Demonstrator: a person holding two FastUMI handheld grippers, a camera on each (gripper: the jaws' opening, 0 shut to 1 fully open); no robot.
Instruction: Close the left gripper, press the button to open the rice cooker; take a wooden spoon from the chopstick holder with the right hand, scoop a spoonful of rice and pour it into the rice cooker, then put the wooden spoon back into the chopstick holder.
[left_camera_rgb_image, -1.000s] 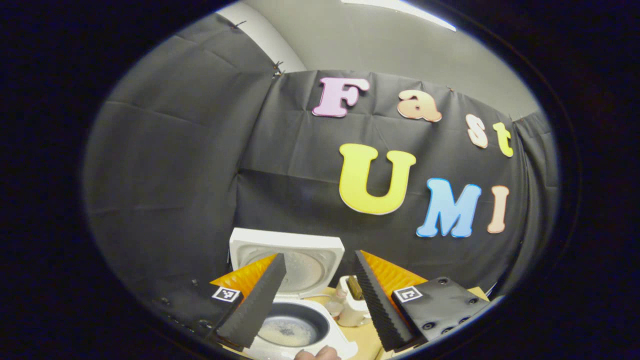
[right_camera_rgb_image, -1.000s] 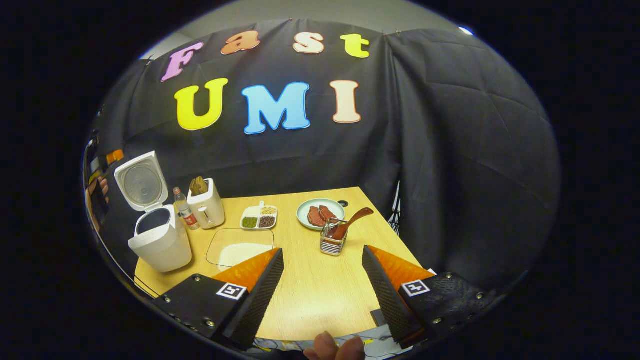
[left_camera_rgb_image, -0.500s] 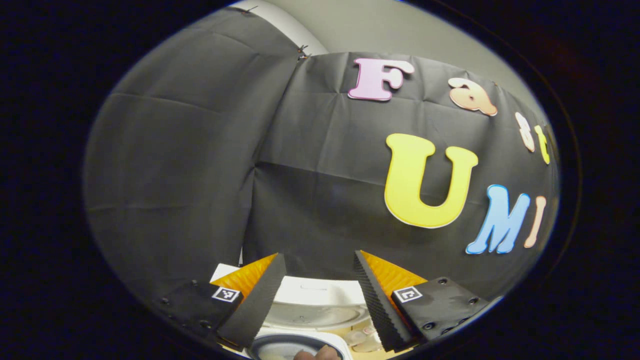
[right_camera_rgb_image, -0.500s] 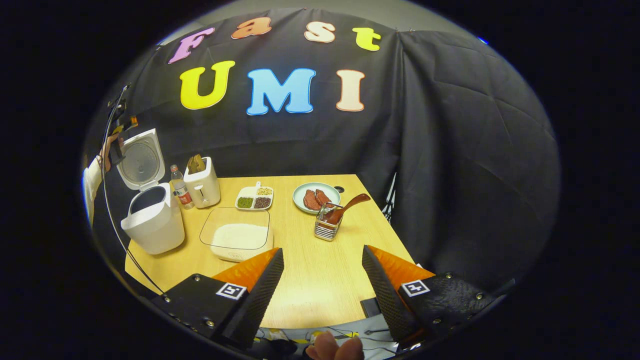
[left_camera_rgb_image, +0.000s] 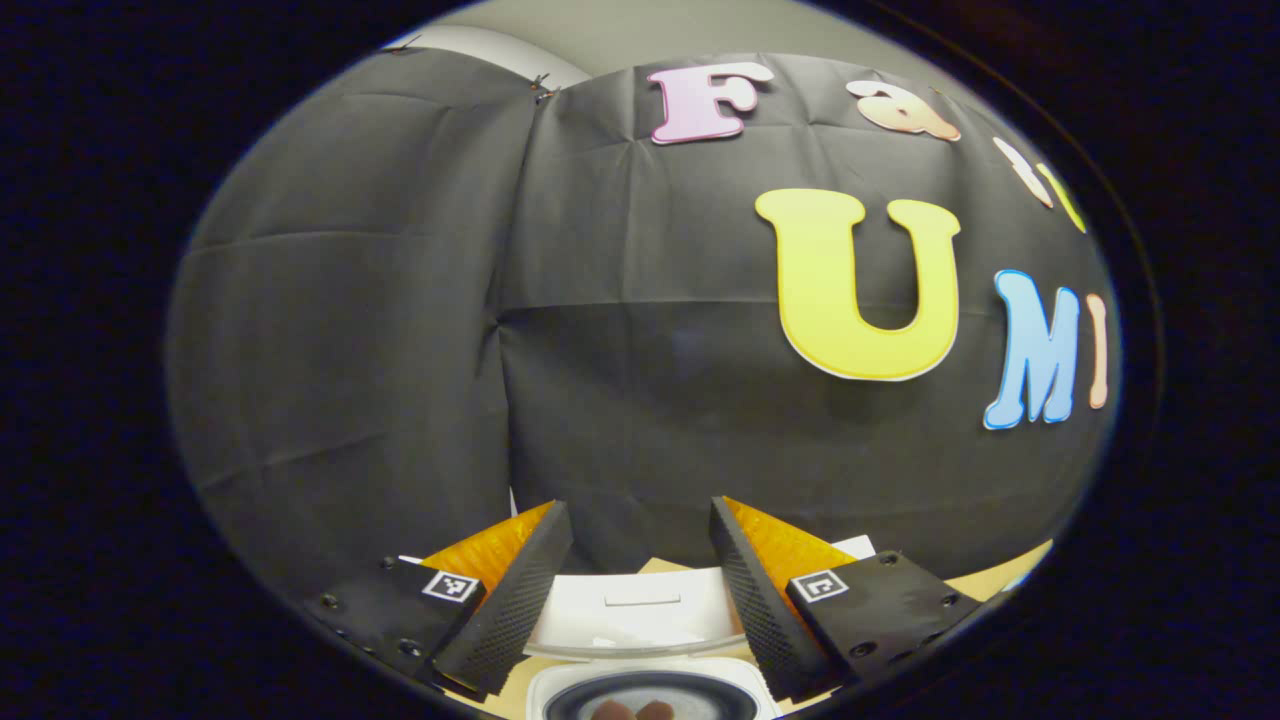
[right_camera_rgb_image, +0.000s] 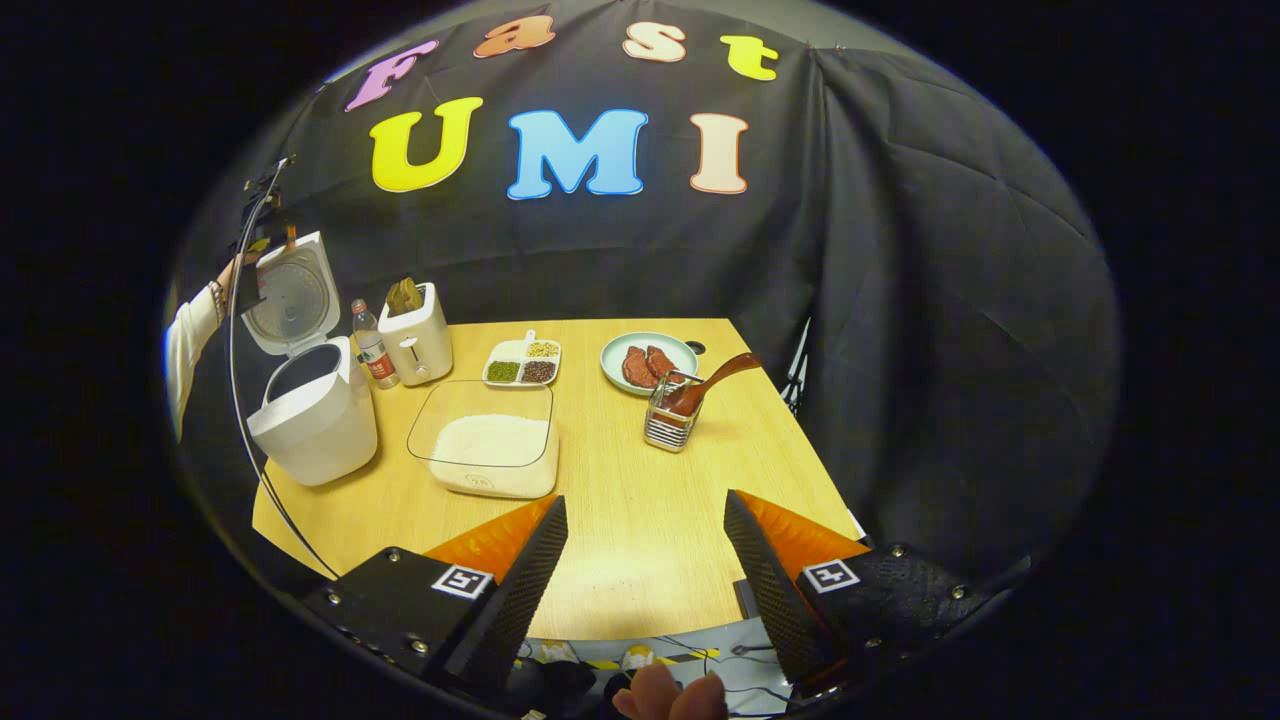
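Rice cooker (left_camera_rgb_image: 650, 690) pot: cut off by the bottom edge.
Wooden spoon (right_camera_rgb_image: 705, 383) bowl: hidden inside chopstick holder (right_camera_rgb_image: 670, 425).
Tray (right_camera_rgb_image: 521, 363) contents: too small to tell.

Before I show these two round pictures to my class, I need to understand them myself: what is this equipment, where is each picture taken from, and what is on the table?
A person holds a two-finger grasping tool in each hand; a fisheye camera rides on each one, looking along its fingers.

The left gripper view shows the left tool, open and empty, above the white rice cooker, whose lid stands open.

The right gripper view shows the right tool, also open and empty, back from the light wooden table. On it: the same cooker, a small plastic bottle, a white toaster, a white divided dish of beans, a clear tub of white rice, a pale plate of red meat slices, and a wire chopstick holder with a brown wooden spoon in it.
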